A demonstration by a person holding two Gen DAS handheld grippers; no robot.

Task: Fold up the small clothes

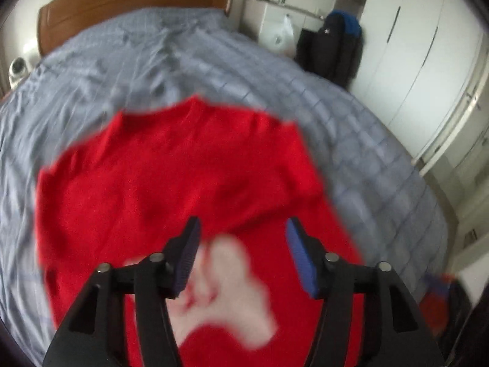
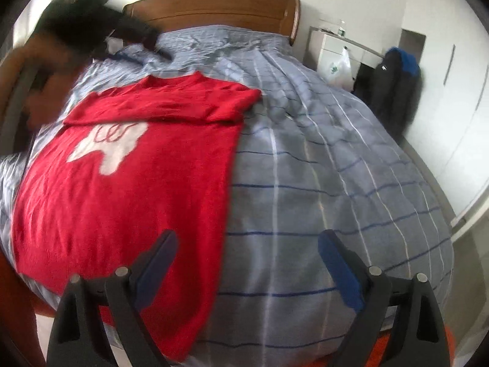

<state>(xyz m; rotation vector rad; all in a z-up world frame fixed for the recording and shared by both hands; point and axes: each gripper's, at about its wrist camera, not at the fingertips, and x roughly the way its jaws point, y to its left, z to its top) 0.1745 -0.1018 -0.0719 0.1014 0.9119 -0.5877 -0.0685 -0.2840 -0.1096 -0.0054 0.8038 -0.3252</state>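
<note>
The red sweater lies flat at frame left on the bed, sleeves seemingly folded across for folding. Left gripper and right gripper hover wide, empty.

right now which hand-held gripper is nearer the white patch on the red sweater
Left. The left hand-held gripper hangs open right over the white patch. The right hand-held gripper is open near the red sweater's lower right edge, well short of the patch.
</note>
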